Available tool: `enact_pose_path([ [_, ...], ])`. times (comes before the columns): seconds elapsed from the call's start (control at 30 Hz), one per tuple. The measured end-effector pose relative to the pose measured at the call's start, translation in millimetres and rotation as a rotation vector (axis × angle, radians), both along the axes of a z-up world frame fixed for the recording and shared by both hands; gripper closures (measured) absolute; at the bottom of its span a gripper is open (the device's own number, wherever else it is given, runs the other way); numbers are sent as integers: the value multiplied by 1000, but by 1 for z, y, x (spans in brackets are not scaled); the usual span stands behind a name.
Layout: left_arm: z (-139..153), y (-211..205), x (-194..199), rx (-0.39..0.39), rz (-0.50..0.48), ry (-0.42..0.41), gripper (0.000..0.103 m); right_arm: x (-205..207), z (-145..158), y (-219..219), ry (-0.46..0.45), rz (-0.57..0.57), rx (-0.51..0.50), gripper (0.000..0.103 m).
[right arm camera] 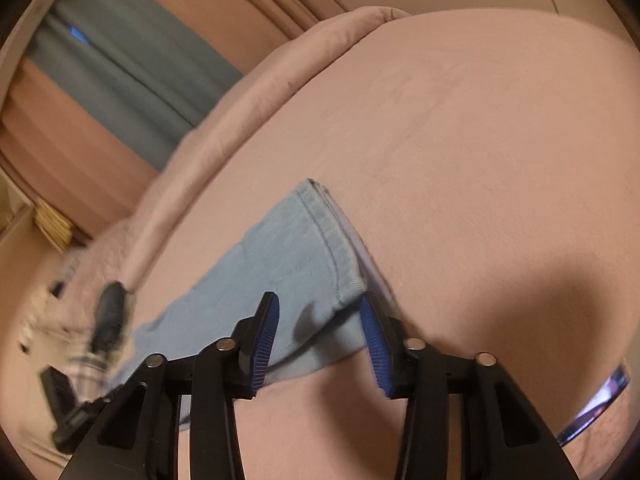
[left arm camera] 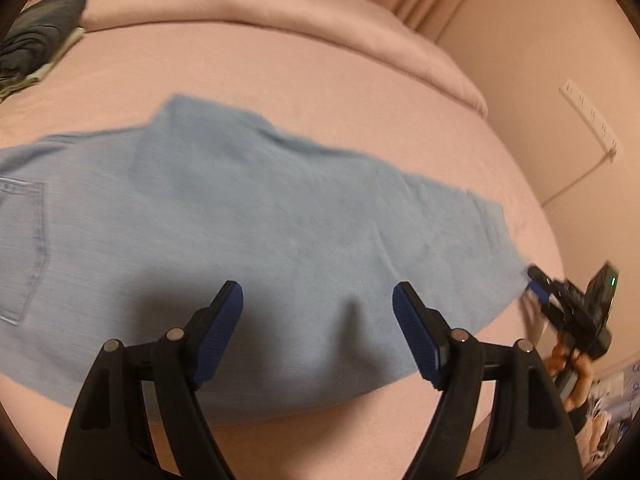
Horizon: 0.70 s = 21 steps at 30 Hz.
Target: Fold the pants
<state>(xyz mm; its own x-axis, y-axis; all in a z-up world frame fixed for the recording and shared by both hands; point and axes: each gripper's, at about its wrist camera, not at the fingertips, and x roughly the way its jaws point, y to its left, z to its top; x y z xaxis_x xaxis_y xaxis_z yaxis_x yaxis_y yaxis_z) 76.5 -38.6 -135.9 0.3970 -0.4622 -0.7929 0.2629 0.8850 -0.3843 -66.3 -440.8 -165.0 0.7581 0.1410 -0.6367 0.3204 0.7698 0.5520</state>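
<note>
Light-blue denim pants (left arm camera: 248, 216) flat on pink bed (left arm camera: 320, 72), long axis crosswise under wide, empty left tool (left arm camera: 318, 300); right tool (right arm camera: 318, 312), narrower but unclamped, straddles the hem (right arm camera: 332, 240), nearest.

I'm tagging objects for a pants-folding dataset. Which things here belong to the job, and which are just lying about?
Belong to the job:
- light blue pants
- left gripper
- right gripper
- pink bed they lie on

Just lying about:
- dark clothes at the bed's far corner
- power strip on the wall
</note>
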Motion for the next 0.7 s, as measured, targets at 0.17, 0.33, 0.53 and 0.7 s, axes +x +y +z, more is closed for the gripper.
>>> enact_pose_path([
  [0.17, -8, -11, 0, 50, -14, 10, 25, -9, 12, -3, -10, -10, -63, 94],
  [0.33, -13, -12, 6, 59, -18, 21, 25, -14, 5, -5, 53, -5, -88, 94],
  [0.53, -10, -8, 8, 48, -14, 31, 25, -25, 10, -22, 30, -22, 38, 66],
  [0.7, 2, -7, 6, -54, -8, 31, 25, -47, 2, -30, 43, -73, 184, 54],
])
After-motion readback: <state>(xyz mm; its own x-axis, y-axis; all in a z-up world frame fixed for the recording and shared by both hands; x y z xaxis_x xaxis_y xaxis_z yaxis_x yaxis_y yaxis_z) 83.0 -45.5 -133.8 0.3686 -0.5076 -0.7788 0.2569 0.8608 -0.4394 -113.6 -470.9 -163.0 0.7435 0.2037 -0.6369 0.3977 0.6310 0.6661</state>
